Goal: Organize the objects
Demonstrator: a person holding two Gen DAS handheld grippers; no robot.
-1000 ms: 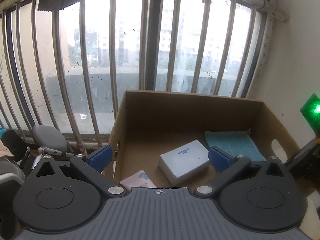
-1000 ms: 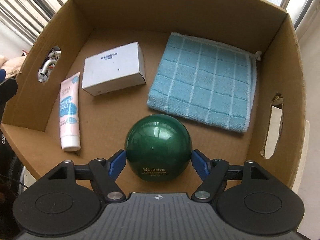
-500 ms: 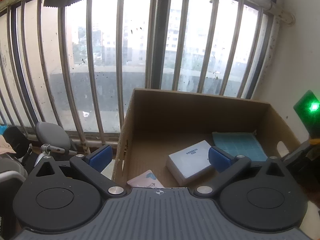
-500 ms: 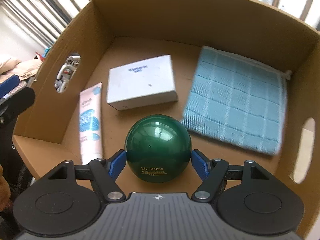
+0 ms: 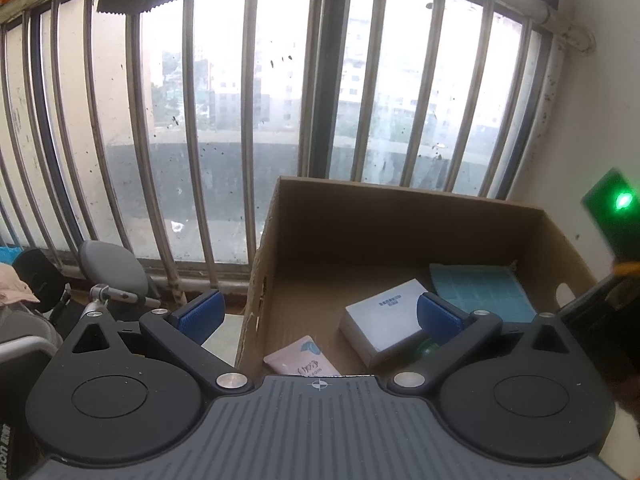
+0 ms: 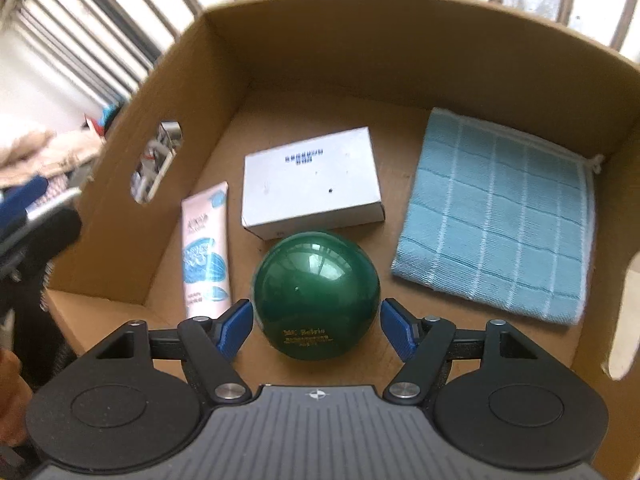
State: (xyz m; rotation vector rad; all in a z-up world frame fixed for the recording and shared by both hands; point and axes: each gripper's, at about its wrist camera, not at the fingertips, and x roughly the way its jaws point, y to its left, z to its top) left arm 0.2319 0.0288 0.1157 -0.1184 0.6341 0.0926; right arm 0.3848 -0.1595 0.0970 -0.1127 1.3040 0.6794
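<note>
A cardboard box (image 6: 400,52) holds a white carton (image 6: 310,184), a pink tube (image 6: 205,248), a folded blue towel (image 6: 500,216) and a shiny green ball (image 6: 316,294). My right gripper (image 6: 316,326) is inside the box with its jaws spread slightly wider than the ball; small gaps show on both sides, and the ball lies in front of the carton. My left gripper (image 5: 316,316) is open and empty, held outside the box's near left corner. The left wrist view shows the box (image 5: 400,216), carton (image 5: 384,320), tube (image 5: 300,360) and towel (image 5: 480,288).
Barred windows (image 5: 240,120) stand behind the box. A grey seat and clutter (image 5: 108,268) lie left of the box. A white wall (image 5: 600,100) is on the right. The box walls have handle cut-outs (image 6: 156,164).
My right gripper has opened off the green ball, which now sits lower in the box near the carton. The left gripper has drifted left and back, still open.
</note>
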